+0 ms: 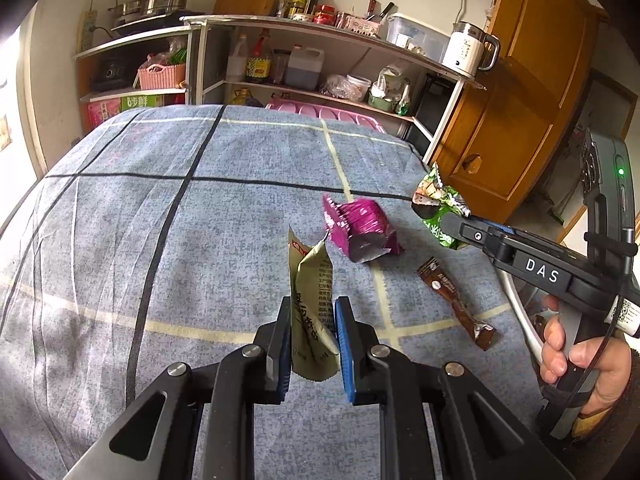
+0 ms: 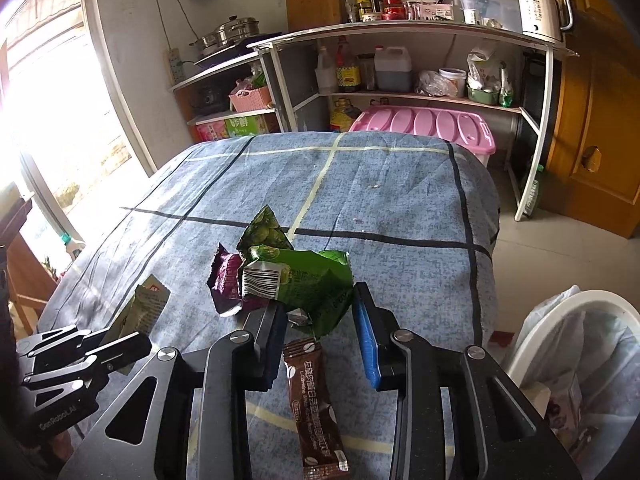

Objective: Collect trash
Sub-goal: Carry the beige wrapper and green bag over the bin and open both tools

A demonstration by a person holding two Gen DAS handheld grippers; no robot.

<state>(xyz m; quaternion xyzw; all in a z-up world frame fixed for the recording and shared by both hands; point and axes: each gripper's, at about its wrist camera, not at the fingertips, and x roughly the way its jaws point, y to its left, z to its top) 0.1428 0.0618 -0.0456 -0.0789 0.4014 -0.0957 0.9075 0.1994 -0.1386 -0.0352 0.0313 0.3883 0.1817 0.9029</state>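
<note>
Blue pads of the left hand-held gripper [image 1: 310, 340] are clenched on a beige wrapper [image 1: 312, 312], which stands upright between them, its long axis running up toward a torn top edge, lifted off the desk's blue checked cloth [image 1: 160, 220]. The right hand-held gripper [image 2: 320, 332] grasps a crumpled green wrapper [image 2: 312, 280], which points away from the camera. Both pickups look done; I judge the next move calls for carrying each piece to the white lined bin [image 2: 560, 320] just right of the desk. A magenta wrapper [image 1: 360, 228] and a brown sachet [image 1: 456, 304], lying lengthwise toward the near edge, remain.
</note>
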